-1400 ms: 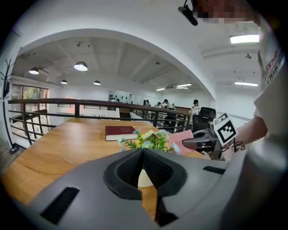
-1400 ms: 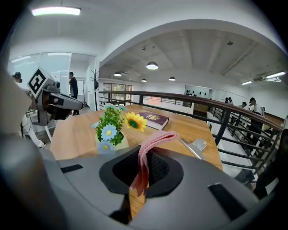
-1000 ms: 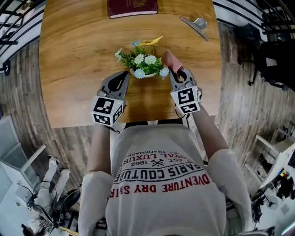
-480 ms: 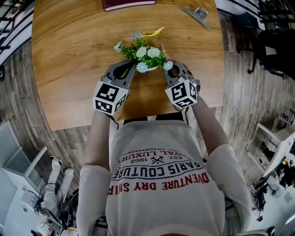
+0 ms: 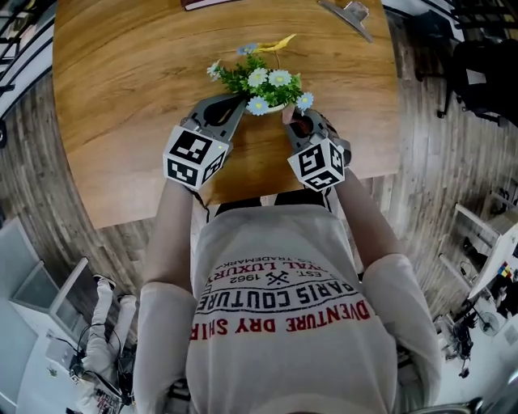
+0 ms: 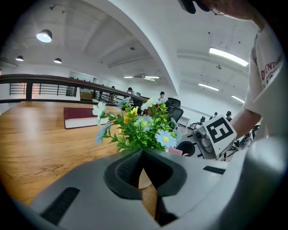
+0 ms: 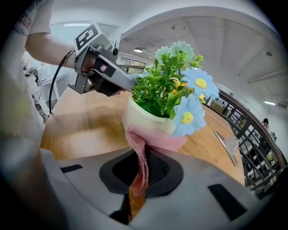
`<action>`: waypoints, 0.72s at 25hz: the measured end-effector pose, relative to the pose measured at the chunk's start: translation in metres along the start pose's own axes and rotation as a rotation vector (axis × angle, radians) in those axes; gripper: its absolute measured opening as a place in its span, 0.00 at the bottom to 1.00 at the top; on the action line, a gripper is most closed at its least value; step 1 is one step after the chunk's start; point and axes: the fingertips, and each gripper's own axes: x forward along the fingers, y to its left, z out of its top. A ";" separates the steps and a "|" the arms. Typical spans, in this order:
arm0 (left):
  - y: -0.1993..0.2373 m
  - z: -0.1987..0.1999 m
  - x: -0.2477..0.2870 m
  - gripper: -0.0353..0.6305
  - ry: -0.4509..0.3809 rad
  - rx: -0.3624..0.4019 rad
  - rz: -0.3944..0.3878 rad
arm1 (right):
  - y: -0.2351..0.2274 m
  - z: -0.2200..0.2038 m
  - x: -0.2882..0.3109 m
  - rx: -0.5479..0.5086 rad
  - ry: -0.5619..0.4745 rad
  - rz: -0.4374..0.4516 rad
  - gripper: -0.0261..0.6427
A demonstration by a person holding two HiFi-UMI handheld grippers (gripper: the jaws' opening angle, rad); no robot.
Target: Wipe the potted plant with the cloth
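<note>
The potted plant (image 5: 265,83) stands on the wooden table (image 5: 121,89) near its front edge: green leaves, white and blue daisies and a cream pot (image 7: 143,117). My right gripper (image 5: 290,120) is shut on a pink cloth (image 7: 150,140). The cloth is pressed against the pot's near right side under a blue daisy. In the right gripper view the cloth hangs folded between the jaws of the right gripper (image 7: 141,157). My left gripper (image 5: 239,102) is shut with nothing in it, its tips at the pot's left side. In the left gripper view the plant (image 6: 143,128) rises just beyond the left gripper (image 6: 144,157).
A dark red book (image 6: 83,117) lies at the table's far side, cut off at the head view's top edge. A metal clip-like tool (image 5: 353,13) lies at the far right. The table's front edge runs just under both grippers, with the person's body close behind it.
Both grippers have closed in on the pot. The right one came down with the cloth onto the pot's right side; the left one moved up to its left side.
</note>
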 end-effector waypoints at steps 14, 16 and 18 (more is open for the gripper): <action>-0.003 -0.001 -0.002 0.08 -0.043 0.084 -0.097 | 0.037 0.044 0.006 0.307 -0.074 0.123 0.09; -0.003 -0.001 -0.002 0.08 -0.044 0.080 -0.105 | 0.042 0.053 0.008 0.346 -0.104 0.155 0.09; -0.002 -0.001 -0.001 0.08 -0.046 0.073 -0.111 | 0.047 0.063 0.011 0.389 -0.136 0.187 0.09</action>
